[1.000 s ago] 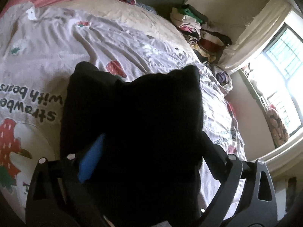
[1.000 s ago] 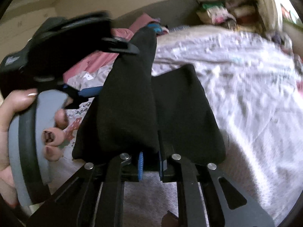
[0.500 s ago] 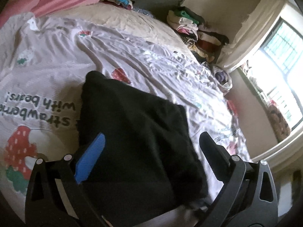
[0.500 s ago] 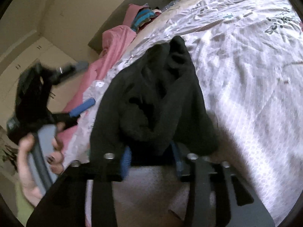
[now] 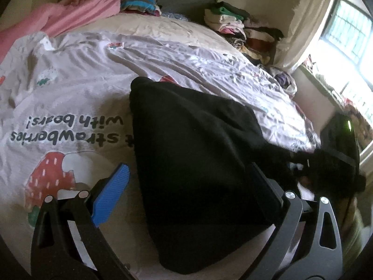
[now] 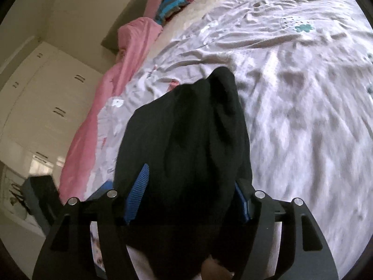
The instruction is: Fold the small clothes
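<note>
Fingers of the left gripper (image 5: 186, 186) stand wide apart, and nothing is held between them; the black garment (image 5: 198, 158) lies folded on the printed bedsheet (image 5: 70, 74) in the gap, and whether a pad touches it cannot be told. The right gripper (image 6: 191, 193) is also open, its blue pads (image 6: 137, 193) at both sides of the same black cloth, which bulges up between them without being pinched. A pink blanket (image 6: 130, 53) lies along the bed's edge.
</note>
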The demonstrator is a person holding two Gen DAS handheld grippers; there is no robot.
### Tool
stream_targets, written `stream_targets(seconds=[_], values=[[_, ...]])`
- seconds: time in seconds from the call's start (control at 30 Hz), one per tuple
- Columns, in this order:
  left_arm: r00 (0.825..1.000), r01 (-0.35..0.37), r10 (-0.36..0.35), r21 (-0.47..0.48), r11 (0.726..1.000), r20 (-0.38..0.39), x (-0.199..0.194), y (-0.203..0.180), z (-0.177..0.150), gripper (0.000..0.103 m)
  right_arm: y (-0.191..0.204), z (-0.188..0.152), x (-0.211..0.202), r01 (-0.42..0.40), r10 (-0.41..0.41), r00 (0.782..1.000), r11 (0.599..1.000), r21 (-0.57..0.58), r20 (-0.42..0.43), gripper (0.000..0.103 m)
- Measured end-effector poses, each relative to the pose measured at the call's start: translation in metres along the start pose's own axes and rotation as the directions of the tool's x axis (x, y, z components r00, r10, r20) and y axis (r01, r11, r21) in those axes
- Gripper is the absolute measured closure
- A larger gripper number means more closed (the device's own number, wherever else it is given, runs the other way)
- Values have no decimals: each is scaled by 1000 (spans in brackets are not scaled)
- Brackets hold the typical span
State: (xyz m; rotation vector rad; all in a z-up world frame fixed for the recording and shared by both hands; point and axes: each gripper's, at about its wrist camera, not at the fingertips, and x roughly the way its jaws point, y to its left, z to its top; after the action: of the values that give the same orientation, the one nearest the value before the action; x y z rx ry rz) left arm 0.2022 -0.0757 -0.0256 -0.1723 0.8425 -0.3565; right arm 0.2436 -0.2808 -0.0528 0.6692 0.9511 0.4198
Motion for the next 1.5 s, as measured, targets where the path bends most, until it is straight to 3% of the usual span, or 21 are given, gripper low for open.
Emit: stream_targets(seconds=[0.17, 0.23, 0.33, 0.47, 0.53, 0.63, 0.77, 1.2, 1.5], values=[[1000, -10, 10, 44, 999, -1, 5, -3, -3, 10, 16, 22, 19, 83, -84, 996, 993, -81, -3, 55], [1000, -7, 6, 49, 999, 1, 6, -4, -3, 10, 24, 26, 25, 106, -107, 994, 986, -125, -1, 80], [1000, -9, 8, 58, 998, 9, 4, -4, -3, 10, 44, 29, 26, 130, -129, 991, 967, -220, 19, 83], [1000, 19, -20, 43, 999, 8, 3, 0, -3, 10, 50, 35, 4, 56, -31, 995, 961, -272, 98, 84], [998, 53, -53, 25, 998, -20, 7, 3, -4, 10, 35, 36, 7, 83, -63, 994, 966, -247, 88, 84], [998, 45, -44, 36, 998, -37, 12, 2, -9, 10, 8, 29, 18, 107, -101, 994, 975, -192, 41, 84], [997, 54, -53, 25, 998, -50, 14, 5, -14, 10, -10, 19, 16, 92, -85, 995, 988, -127, 54, 79], [998, 45, -43, 45, 998, -42, 4, 6, -17, 10, 11, -8, -9, 293, -271, 952, 940, -177, 142, 63], [999, 42, -40, 66, 997, -34, -9, 1, -19, 10, 21, -29, -39, 346, -312, 930, 921, -178, 193, 52]])
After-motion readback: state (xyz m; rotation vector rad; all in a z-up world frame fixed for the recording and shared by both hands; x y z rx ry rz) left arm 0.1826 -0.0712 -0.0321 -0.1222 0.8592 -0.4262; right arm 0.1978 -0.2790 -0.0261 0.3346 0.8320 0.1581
